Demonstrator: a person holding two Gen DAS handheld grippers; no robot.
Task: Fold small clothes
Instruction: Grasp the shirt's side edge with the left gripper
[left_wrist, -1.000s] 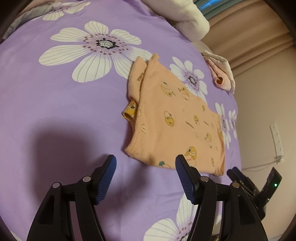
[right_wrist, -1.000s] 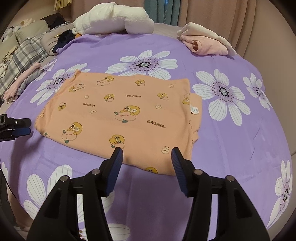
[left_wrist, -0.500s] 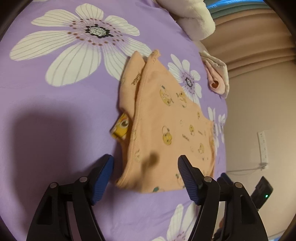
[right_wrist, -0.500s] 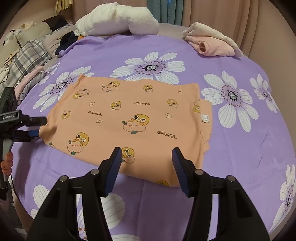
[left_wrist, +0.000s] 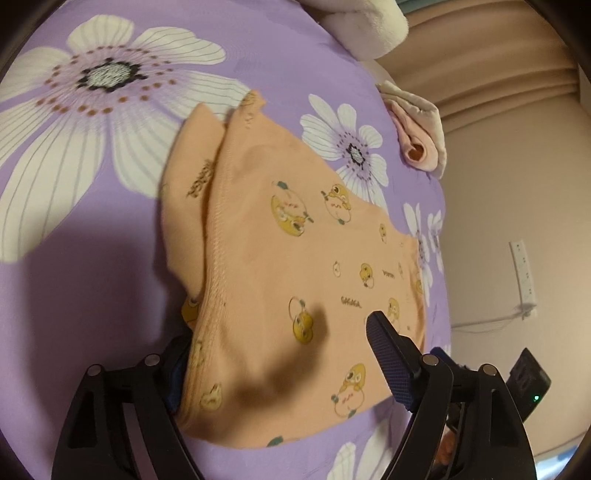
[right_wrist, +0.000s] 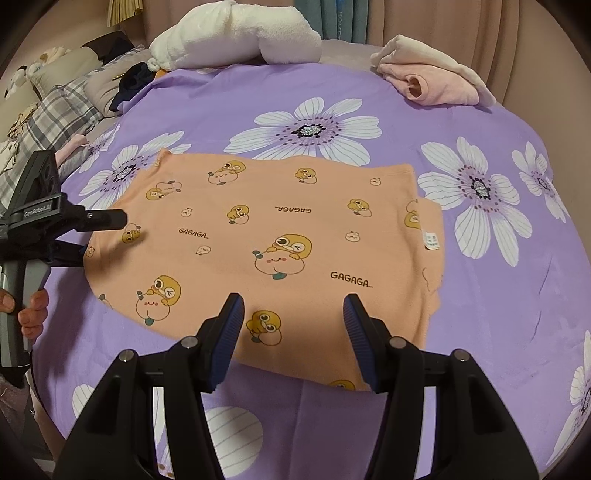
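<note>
A small orange garment (right_wrist: 280, 236) printed with yellow ducks and "GAGAGA" lies flat on the purple flowered bedsheet (right_wrist: 480, 295). My left gripper (left_wrist: 280, 354) is open with its jaws straddling the garment's (left_wrist: 295, 258) near edge: one finger is under the fabric, the other above it. It also shows in the right wrist view (right_wrist: 99, 236) at the garment's left edge. My right gripper (right_wrist: 293, 332) is open and empty, its fingertips just above the garment's front edge.
A folded pink and cream garment (right_wrist: 432, 79) lies at the far right of the bed. A white fluffy blanket (right_wrist: 236, 35) sits at the back. Plaid and dark clothes (right_wrist: 62, 107) are piled at the left. A wall socket (left_wrist: 522, 269) is beyond the bed.
My left gripper has moved forward onto the garment's edge, one finger sliding beneath the fabric. My right gripper has moved closer to the garment's front edge. Both stay open.
</note>
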